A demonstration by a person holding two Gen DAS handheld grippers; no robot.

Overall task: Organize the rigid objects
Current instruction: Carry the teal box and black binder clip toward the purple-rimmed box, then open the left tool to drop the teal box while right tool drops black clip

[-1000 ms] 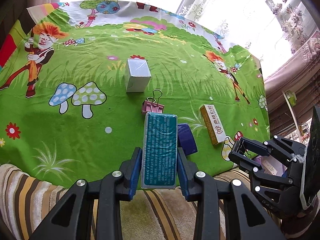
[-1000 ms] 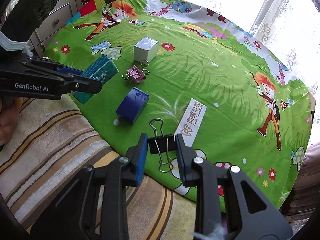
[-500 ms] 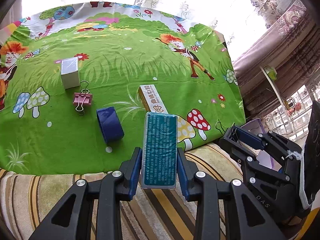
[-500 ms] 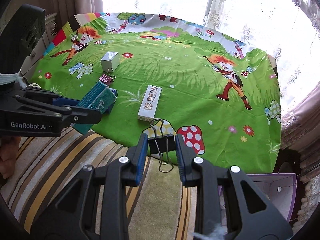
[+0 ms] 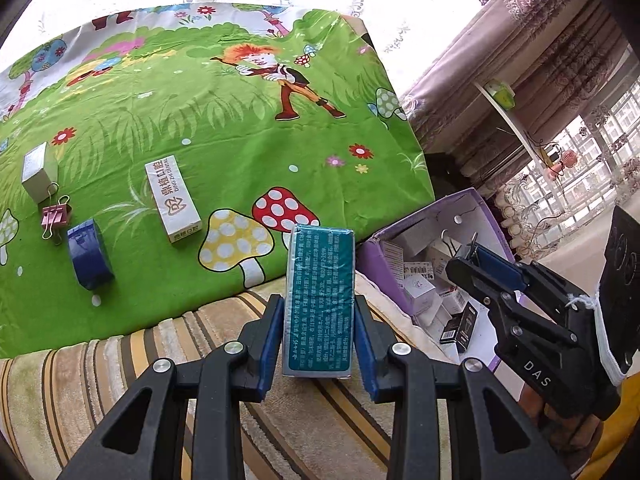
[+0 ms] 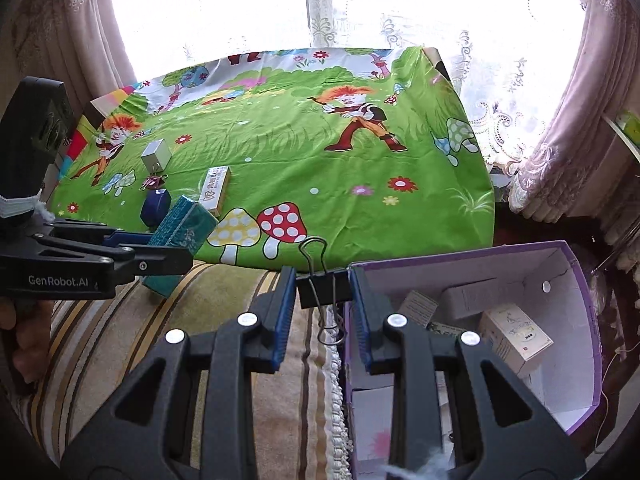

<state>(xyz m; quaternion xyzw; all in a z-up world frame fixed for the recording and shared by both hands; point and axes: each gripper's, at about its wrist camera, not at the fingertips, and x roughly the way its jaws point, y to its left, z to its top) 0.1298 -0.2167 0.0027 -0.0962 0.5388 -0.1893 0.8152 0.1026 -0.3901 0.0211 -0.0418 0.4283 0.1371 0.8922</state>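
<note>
Left claw (image 5: pixel 318 340) is clamped on the teal box (image 5: pixel 320 300), held over the striped blanket (image 5: pixel 120 364) by the green cartoon cloth (image 5: pixel 224 120). Right claw (image 6: pixel 322 316) is pinching a black binder clip (image 6: pixel 322 290) at the purple box's (image 6: pixel 576 276) rim, small cartons inside.

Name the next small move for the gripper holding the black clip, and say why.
Probably carry the right gripper a little further over the purple box and open the jaws. It grips the black binder clip right at the box's near wall, not yet above the inside.
</note>
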